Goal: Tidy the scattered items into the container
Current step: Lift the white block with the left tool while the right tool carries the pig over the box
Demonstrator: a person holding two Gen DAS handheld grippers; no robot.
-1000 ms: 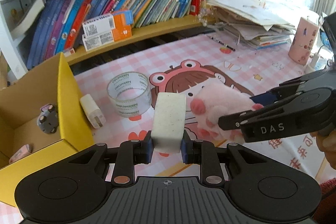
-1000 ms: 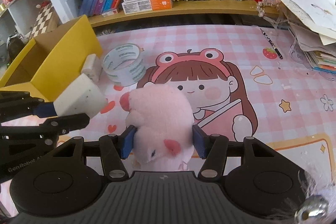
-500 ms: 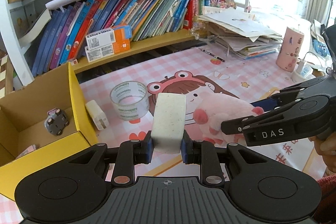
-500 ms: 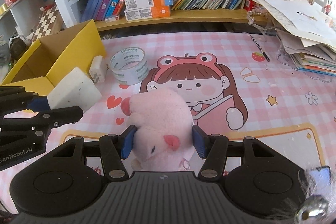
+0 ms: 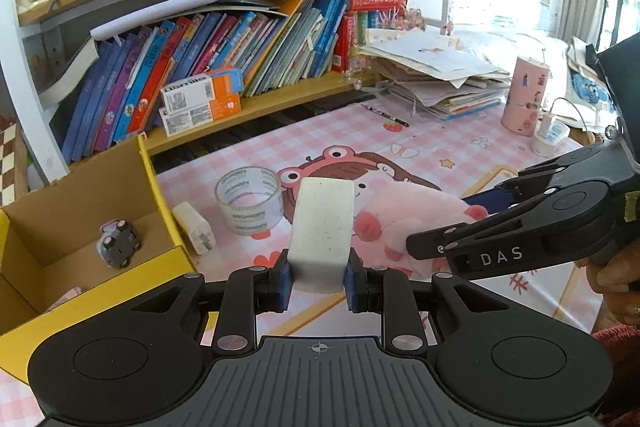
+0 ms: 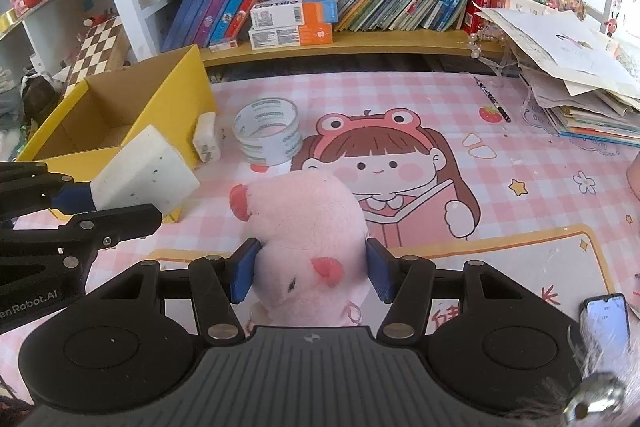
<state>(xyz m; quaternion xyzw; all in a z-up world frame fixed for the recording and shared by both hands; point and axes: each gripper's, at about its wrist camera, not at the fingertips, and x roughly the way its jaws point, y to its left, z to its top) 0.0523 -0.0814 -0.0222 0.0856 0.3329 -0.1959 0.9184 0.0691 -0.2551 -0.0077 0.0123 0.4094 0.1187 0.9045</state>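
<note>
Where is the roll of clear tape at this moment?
In the left wrist view the roll of clear tape stands on the pink mat, between the white charger beside the yellow box and the pink plush toy.

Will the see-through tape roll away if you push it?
Probably not. The tape roll lies flat on its side on the mat, so a push likely slides it. It looks hollow and stiff, probably light. Tipped onto its edge, it could roll.
</note>
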